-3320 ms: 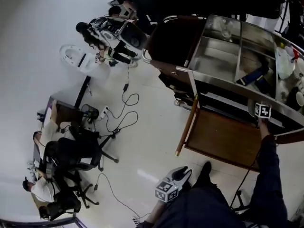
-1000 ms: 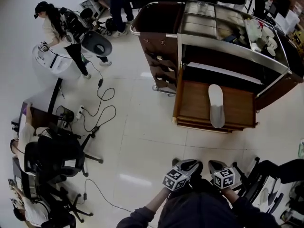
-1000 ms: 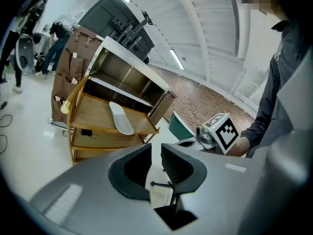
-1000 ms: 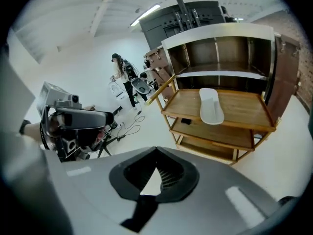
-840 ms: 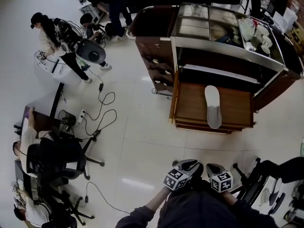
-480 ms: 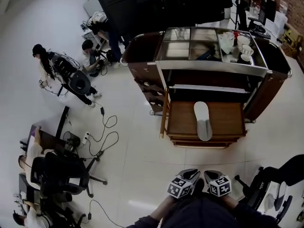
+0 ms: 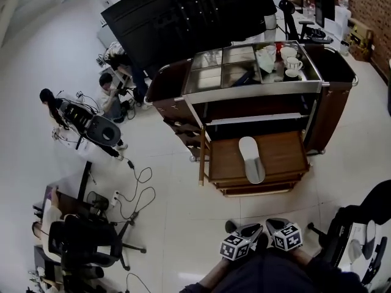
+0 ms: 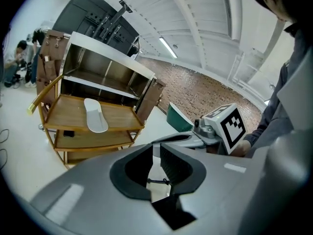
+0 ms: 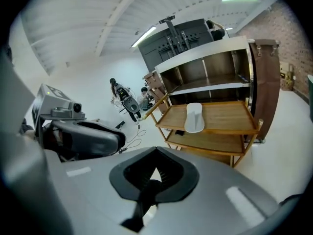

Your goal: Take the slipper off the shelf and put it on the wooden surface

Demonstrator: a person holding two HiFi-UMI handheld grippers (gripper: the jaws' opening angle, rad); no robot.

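Head view: white slipper (image 7: 251, 159) flat on the wooden surface (image 7: 282, 154) of a service cart (image 7: 335, 99), mid-frame; left gripper (image 7: 243, 231) and right gripper (image 7: 278, 224) side by side at the bottom edge, well apart from it. Left gripper view: jaws slightly apart, nothing between; slipper at middle left. Right gripper view: jaws together, empty; slipper right of centre.

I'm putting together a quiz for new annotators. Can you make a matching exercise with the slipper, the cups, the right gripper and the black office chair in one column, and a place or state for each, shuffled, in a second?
Things:
1. slipper
2. cups
3. right gripper
4. black office chair

Place or state:
A. shut, nothing held
B. on top of the cart
C. on the floor, lower left in the head view
D. lying on the wooden surface

Pairs: 1-D, 2-B, 3-A, 4-C
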